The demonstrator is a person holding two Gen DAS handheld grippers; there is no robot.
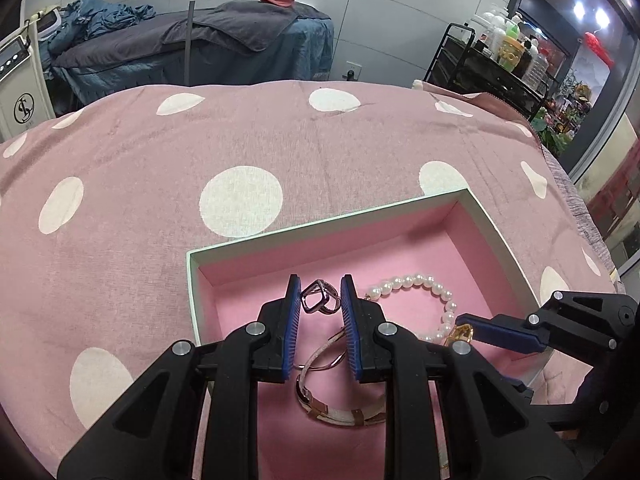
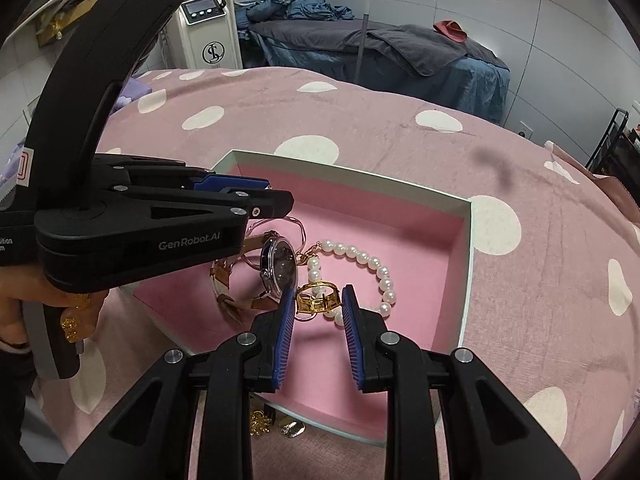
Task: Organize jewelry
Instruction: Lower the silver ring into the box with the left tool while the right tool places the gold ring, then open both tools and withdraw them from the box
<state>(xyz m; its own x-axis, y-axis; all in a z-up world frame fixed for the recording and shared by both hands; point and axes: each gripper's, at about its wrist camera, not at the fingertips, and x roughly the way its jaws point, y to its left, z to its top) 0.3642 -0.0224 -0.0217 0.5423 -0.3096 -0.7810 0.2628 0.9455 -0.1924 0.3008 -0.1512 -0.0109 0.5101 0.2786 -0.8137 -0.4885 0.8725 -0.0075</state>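
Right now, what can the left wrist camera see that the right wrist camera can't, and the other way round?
Only the left wrist view shows the silver ring pinched in the left tongs, and a cart of bottles in the far corner.

Only the right wrist view shows the watch face, the hand holding the left tool, and small gold pieces on the cloth outside the box.

Both show the pink-lined box, the pearl bracelet, the gold ring in the right tongs, and the polka-dot cloth.

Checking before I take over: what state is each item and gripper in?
Box: open, no lid.
Pearl bracelet: lying in box.
Watch: in box, tilted on edge.
Silver ring: held by left gripper.
Gold ring: held by right gripper.
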